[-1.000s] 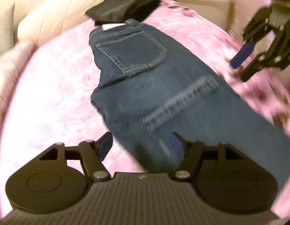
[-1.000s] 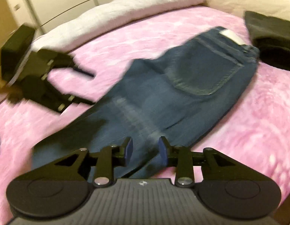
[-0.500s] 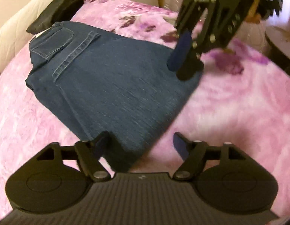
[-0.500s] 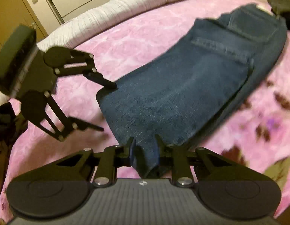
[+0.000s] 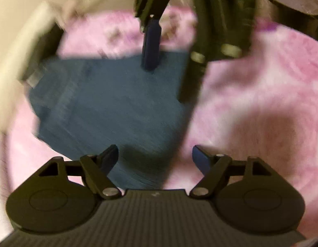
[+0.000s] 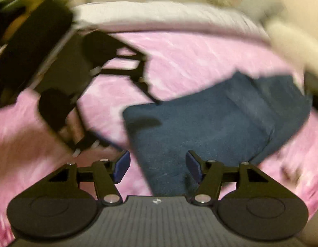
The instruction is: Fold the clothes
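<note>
Dark blue jeans (image 5: 117, 107) lie folded on a pink fuzzy blanket (image 5: 261, 103). They also show in the right wrist view (image 6: 210, 127). My left gripper (image 5: 154, 158) is open, empty, over the near edge of the jeans. My right gripper (image 6: 157, 165) is open with the jeans' corner lying under the gap between its fingers. The right gripper also shows at the top of the left wrist view (image 5: 171, 43), over the far edge of the jeans. The left gripper shows at the left of the right wrist view (image 6: 138, 107). Both views are blurred.
A black garment (image 5: 45, 47) lies at the jeans' far left end. White pillows (image 6: 159, 18) line the far side of the bed. A round dark object (image 5: 292, 8) stands at the left view's upper right.
My right gripper was shut on the jeans' edge and is now open. Both grippers have moved closer to the folded jeans, and the views have swung.
</note>
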